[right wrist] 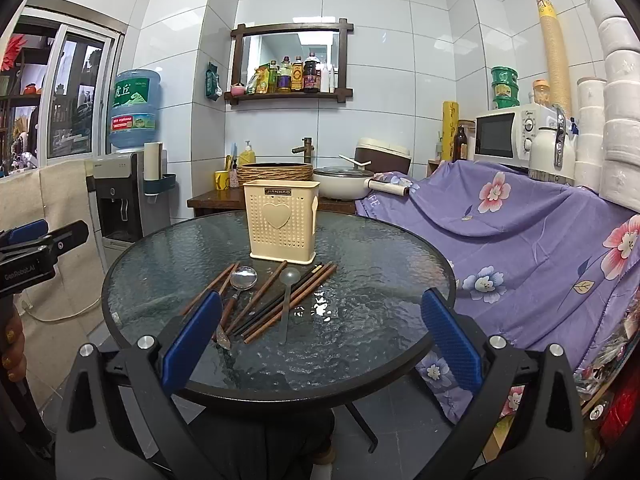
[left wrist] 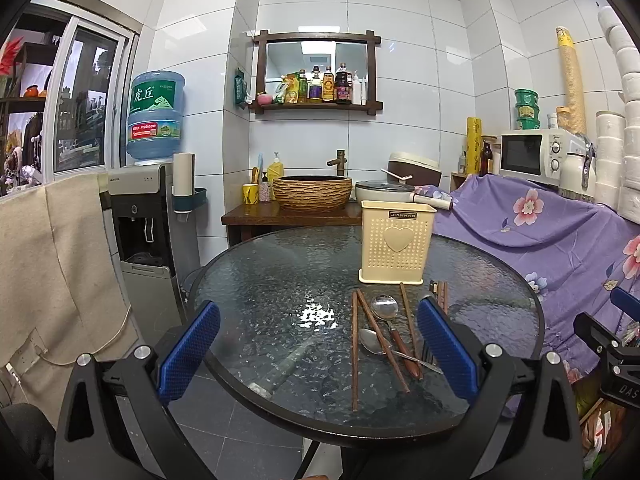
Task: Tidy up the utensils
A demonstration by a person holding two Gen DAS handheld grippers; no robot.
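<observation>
Chopsticks (right wrist: pixel 280 300) and spoons (right wrist: pixel 243 280) lie scattered in front of the cream holder (right wrist: pixel 282 222), which stands upright on the round glass tabletop (right wrist: pixel 380 280). Left gripper (left wrist: pixel 318 344) and right gripper (right wrist: pixel 322 340) hover at the near edge, fingers wide apart, holding nothing.
</observation>
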